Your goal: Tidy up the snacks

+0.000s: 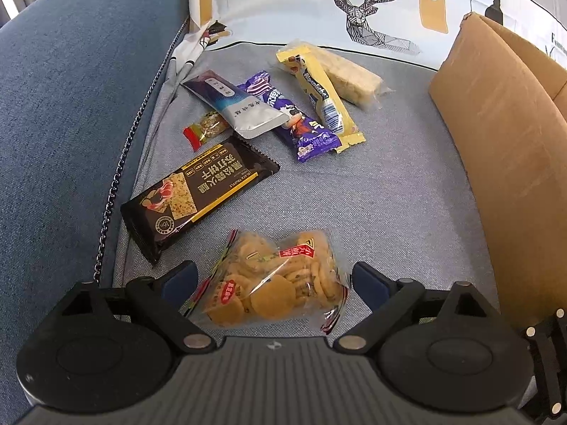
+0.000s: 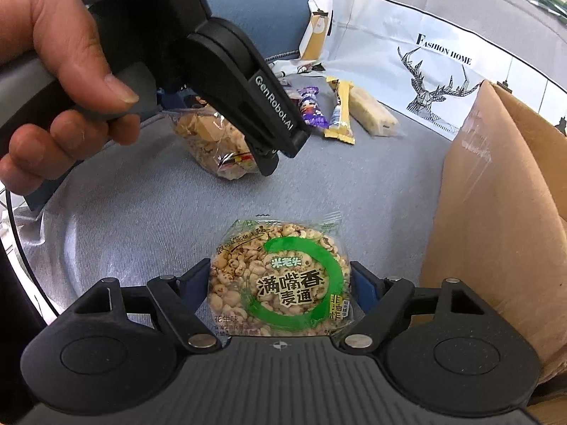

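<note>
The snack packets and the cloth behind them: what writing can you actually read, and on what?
"FASHION HOME": deer cloth.
"GenRobot.AI": left gripper finger.
"满嘴香 麦通", "花生味": round puffed-grain packet.
"BLACK TRUFFLE": black cracker packet.
Yellow bar, purple bar: lettering too blurred.

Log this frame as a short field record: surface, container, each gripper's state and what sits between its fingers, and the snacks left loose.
surface: grey cushion
container: cardboard box, at the right edge
left gripper: open, straddling the clear bag of round crackers, pads not touching
right gripper: pads against both sides of the round puffed-grain cake pack
loose snacks: black cracker pack, purple bar, yellow bar, grey-white sachet, small red-ended candy
</note>
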